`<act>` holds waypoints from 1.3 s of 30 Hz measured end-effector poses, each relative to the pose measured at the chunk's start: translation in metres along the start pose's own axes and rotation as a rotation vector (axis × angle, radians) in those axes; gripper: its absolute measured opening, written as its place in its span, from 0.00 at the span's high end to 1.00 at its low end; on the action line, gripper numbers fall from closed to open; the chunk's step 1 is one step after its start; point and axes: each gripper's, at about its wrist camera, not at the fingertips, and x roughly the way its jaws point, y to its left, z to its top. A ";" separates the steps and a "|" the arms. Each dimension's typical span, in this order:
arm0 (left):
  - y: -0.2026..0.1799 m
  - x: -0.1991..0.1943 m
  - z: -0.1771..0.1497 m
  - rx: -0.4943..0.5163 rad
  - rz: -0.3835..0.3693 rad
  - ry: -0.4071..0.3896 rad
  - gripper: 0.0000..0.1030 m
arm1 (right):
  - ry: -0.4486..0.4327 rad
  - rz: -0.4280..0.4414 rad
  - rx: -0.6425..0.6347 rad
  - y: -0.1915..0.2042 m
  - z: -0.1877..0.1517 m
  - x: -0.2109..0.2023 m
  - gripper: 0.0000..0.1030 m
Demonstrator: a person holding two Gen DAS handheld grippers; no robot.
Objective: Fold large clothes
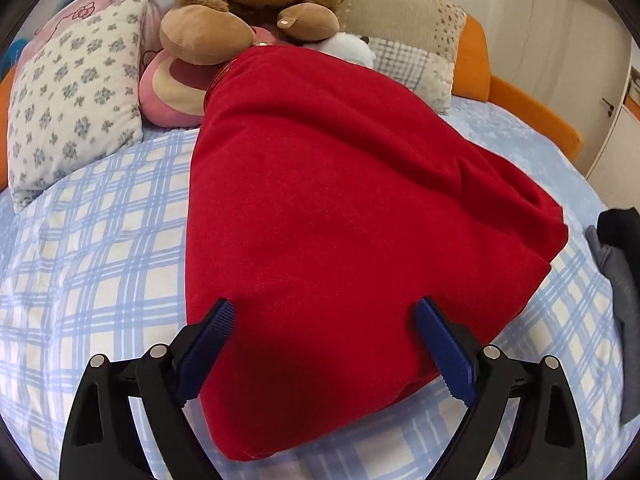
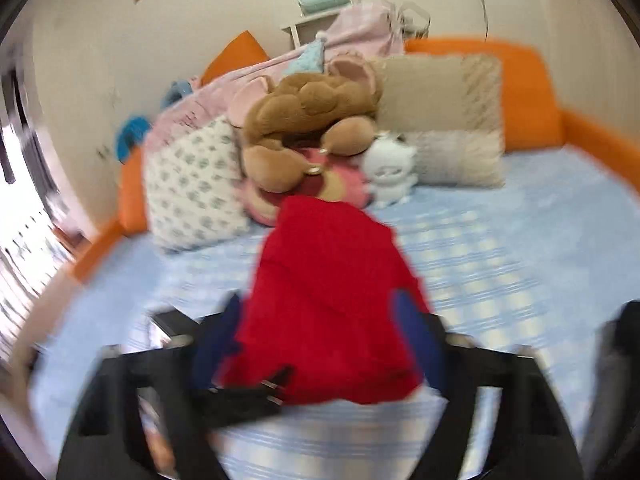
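Observation:
A folded red garment lies flat on the checked blue bedspread, its far end reaching the cushions. My left gripper hangs low over the garment's near end. It is open wide, its blue pads astride the cloth and not pressing it. The right wrist view is blurred. There my right gripper stands above the red garment with its jaws apart. The cloth shows between its fingers and lies on the bed, not lifted.
Cushions and soft toys crowd the head of the bed: a floral pillow, a brown plush, a white plush. Dark grey clothes lie at the right edge. An orange bed frame rims the mattress.

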 end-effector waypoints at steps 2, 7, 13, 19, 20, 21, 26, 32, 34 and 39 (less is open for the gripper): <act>0.000 0.000 -0.002 0.004 0.002 -0.004 0.10 | 0.045 -0.015 0.020 -0.007 0.007 0.019 0.62; 0.000 0.003 -0.004 0.011 0.010 -0.017 0.10 | 0.211 -0.100 0.040 -0.034 -0.014 0.075 0.64; 0.000 0.002 -0.011 0.016 -0.013 -0.044 0.09 | 0.344 -0.192 0.150 -0.110 -0.085 0.110 0.66; -0.010 0.004 -0.025 0.066 0.025 -0.118 0.09 | 0.280 -0.160 0.187 -0.120 -0.097 0.106 0.63; -0.010 0.003 -0.026 0.064 0.026 -0.125 0.09 | 0.277 -0.179 0.174 -0.115 -0.091 0.103 0.61; -0.010 0.004 -0.027 0.065 0.029 -0.132 0.09 | 0.264 -0.204 0.150 -0.108 -0.082 0.097 0.59; -0.009 0.003 -0.029 0.060 0.024 -0.146 0.09 | 0.142 -0.269 -0.057 -0.043 -0.016 0.085 0.58; -0.004 0.003 -0.030 0.038 -0.020 -0.158 0.08 | 0.193 -0.124 -0.061 0.025 0.057 0.165 0.59; 0.000 0.003 -0.030 0.028 -0.061 -0.157 0.05 | 0.235 -0.098 -0.030 0.034 0.069 0.202 0.59; 0.002 0.005 -0.031 0.021 -0.092 -0.164 0.03 | 0.350 -0.153 -0.009 0.040 0.072 0.283 0.61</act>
